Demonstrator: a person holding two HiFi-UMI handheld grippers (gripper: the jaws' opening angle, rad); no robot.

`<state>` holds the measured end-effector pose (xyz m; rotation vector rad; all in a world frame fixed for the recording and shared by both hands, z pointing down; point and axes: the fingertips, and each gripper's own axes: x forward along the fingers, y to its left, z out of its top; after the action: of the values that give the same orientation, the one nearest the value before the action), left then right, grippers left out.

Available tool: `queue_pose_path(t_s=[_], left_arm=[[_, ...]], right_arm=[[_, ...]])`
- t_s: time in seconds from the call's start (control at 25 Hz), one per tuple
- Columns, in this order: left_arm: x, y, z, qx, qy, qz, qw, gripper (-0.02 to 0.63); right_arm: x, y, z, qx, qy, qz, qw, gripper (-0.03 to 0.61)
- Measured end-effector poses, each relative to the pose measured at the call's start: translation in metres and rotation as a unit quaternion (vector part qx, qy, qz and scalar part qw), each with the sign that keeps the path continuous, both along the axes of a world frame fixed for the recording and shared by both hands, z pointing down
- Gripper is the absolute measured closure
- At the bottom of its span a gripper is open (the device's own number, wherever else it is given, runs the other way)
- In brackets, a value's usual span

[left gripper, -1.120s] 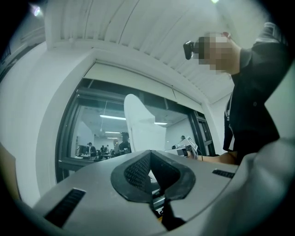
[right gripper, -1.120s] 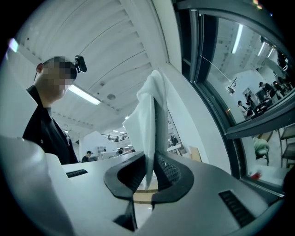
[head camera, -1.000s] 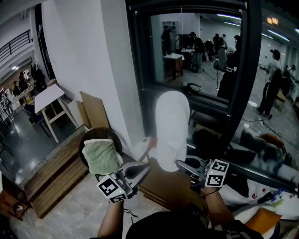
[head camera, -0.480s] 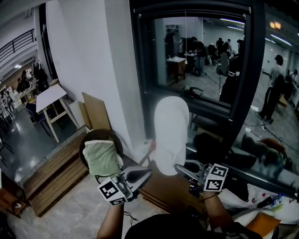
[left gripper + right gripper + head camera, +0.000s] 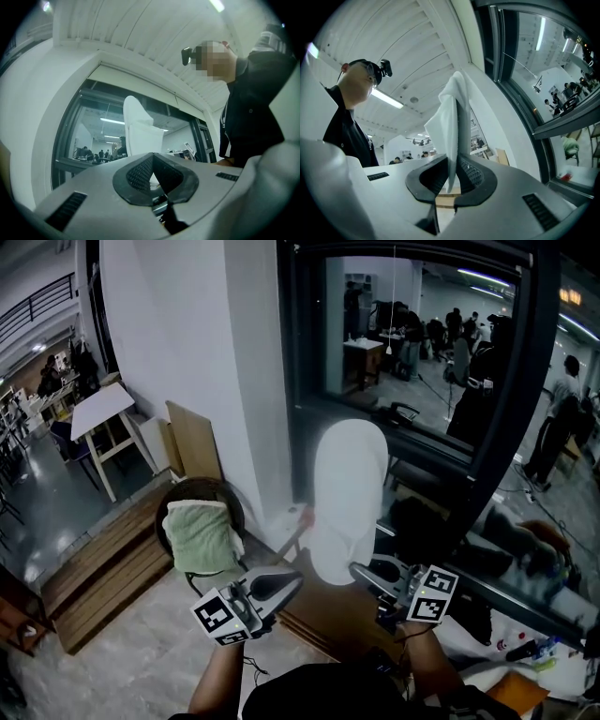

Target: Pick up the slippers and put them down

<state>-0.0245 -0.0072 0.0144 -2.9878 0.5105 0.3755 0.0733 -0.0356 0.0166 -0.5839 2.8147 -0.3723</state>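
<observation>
- a person's view down onto their own two hands, each holding a two-jaw gripper raised in front of a dark-framed glass window (image 5: 422, 352) set in a white wall
- the right gripper (image 5: 364, 571) is clamped on the lower end of a flat white fabric slipper (image 5: 348, 498); its jaws are nearly together, with the thin material pinched between the pads
- the slipper stands upright above those jaws, in mid-air and well clear of the floor; it seems to be gripped at the heel end, though the view is too coarse to be sure
- gripping one end probably leaves the rest of the slipper free, so it can be laid flat when it is lowered
- the left gripper (image 5: 289, 581) is just beside the slipper's lower left edge but apart from it; its jaws are closed with their tips meeting and nothing between them
- the lift looks complete and setting the slipper down remains; no second slipper is in view
- lower left, a green cushion (image 5: 200, 536) rests on a round dark chair
</observation>
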Motion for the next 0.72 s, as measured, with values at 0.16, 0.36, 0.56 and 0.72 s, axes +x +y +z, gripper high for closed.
queue_pose_path(t_s=[0.16, 0.36, 0.56, 0.72], left_arm=[[0.000, -0.005, 0.009, -0.014, 0.000, 0.000, 0.9999, 0.603], [0.004, -0.020, 0.024, -0.039, 0.003, 0.001, 0.9992, 0.603], [0.009, -0.024, 0.052, -0.091, 0.004, 0.006, 0.9958, 0.603], [0.004, -0.024, 0.076, -0.128, 0.002, 0.006, 0.9917, 0.603]], right_arm=[[-0.001, -0.005, 0.008, -0.014, -0.004, 0.000, 1.000, 0.526], [-0.001, -0.023, 0.024, -0.044, -0.006, -0.002, 0.999, 0.526], [0.003, -0.034, 0.052, -0.100, -0.013, 0.003, 0.995, 0.526], [-0.002, -0.043, 0.083, -0.156, -0.045, -0.002, 0.987, 0.526]])
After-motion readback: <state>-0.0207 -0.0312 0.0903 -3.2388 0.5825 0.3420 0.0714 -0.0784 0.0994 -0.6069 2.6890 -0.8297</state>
